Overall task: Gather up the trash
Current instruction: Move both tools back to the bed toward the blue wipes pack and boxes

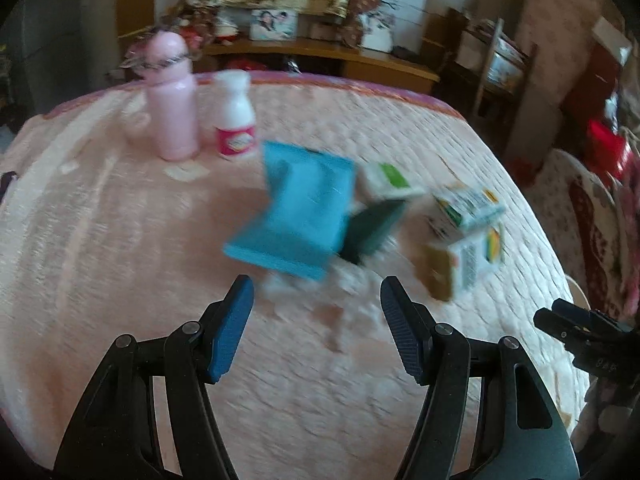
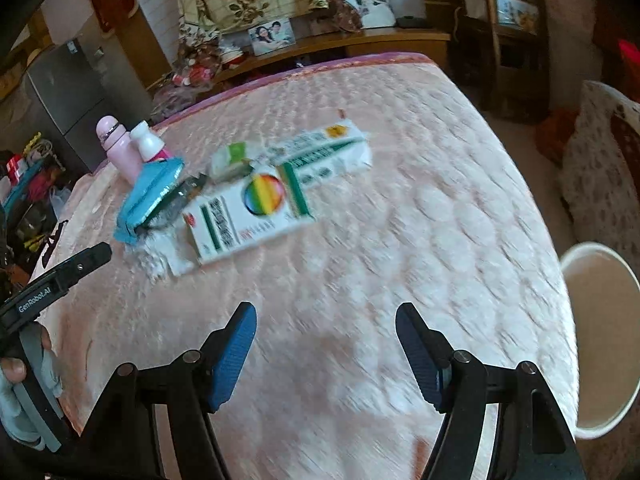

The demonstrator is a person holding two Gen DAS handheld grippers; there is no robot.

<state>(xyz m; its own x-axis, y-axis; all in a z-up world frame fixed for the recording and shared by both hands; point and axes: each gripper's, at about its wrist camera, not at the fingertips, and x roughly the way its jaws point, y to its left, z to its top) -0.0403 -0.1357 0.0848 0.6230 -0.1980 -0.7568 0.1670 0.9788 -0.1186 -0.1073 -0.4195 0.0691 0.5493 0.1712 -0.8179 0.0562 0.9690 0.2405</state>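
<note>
Both your grippers, left point(image 1: 316, 300) and right point(image 2: 325, 326), are wide, holding nothing. Trash pile sits mid-bed: blue wrapper point(image 1: 298, 208) left, boxes point(image 2: 256, 212) right. Bin point(image 2: 592, 428) near right. Risk: overlapping pieces, you grab one and drag others off the quilt point(image 2: 420, 248).

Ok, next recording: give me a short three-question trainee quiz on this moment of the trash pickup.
1. True or false: the left claw is gripping the blue wrapper.
2. Which stands beside the pink bottle? A) white bottle B) a red mug C) a glass jar
3. Fill in: the white bin stands off the bed's ____ edge in the right wrist view.

Key: 1 false, both claws are open and holding nothing, right claw included; 2 A; 3 right.
</note>
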